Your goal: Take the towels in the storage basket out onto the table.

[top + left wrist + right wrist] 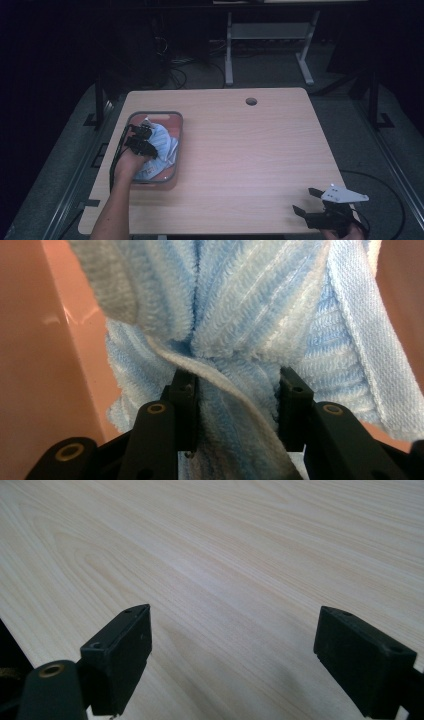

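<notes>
High view is showing the left claw [141,139] pinching a fold of the blue towel [162,142] inside the pink bin [176,120] at left centre – I'd be lifting straight up, slowly. Right claw [306,201] is idling wide open and empty over the surface [250,150], lower right.

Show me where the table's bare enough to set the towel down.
Bare wood runs from the bin rightward to the table edge, and from the round hole down toward the open right tongs. It is crowded in the bin, where the left tongs pinch the blue towel.
</notes>
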`<state>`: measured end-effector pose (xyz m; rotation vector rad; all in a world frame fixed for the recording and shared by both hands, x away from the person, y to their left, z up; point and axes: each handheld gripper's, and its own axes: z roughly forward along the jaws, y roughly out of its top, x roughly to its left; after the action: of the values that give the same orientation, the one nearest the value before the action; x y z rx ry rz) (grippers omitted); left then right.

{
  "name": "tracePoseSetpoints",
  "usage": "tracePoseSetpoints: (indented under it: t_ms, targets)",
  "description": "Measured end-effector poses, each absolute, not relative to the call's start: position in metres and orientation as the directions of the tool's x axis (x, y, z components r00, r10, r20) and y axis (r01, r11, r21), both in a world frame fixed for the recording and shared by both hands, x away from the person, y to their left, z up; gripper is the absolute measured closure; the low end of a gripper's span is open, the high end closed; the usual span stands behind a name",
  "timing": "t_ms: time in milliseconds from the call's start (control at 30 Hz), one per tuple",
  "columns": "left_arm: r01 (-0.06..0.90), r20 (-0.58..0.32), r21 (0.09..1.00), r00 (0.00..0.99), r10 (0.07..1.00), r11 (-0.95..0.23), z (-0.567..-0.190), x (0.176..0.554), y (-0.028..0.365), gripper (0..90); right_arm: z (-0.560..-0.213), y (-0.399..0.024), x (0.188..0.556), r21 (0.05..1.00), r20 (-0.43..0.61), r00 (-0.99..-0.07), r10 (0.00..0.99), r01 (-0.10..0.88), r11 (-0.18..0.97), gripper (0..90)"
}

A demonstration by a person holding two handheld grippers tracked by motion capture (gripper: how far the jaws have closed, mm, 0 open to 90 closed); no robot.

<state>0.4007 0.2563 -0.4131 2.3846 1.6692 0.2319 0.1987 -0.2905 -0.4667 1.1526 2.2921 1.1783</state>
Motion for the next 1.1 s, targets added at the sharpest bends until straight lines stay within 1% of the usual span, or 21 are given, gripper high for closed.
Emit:
tracePoseSetpoints:
  t_ms: [200, 267, 467, 833, 1100]
  targets:
    - [0.903, -0.029, 0.301, 0.330, 0.944, -0.306, -0.403, 0.395, 0.265, 63.1, -0.466, -0.291, 0.199, 0.792, 0.080, -0.618, 0.782, 0.515, 0.327, 14.9]
    - [0.901, -0.055, 0.321, 0.326, 0.944, -0.293, -0.398, 0.392, 0.267, 63.1, -0.466, -0.291, 0.198, 0.793, 0.075, -0.618, 0.783, 0.513, 0.329, 14.9]
    - [0.883, -0.109, 0.379, 0.340, 0.934, -0.277, -0.384, 0.384, 0.270, 63.0, -0.466, -0.292, 0.199, 0.793, 0.071, -0.614, 0.786, 0.512, 0.328, 15.0]
    - [0.861, -0.193, 0.451, 0.351, 0.916, -0.235, -0.365, 0.373, 0.276, 62.9, -0.464, -0.291, 0.199, 0.801, 0.075, -0.608, 0.791, 0.509, 0.315, 14.9]
    - [0.842, -0.203, 0.489, 0.365, 0.909, -0.229, -0.347, 0.368, 0.279, 62.7, -0.463, -0.293, 0.199, 0.805, 0.075, -0.606, 0.792, 0.506, 0.311, 14.9]
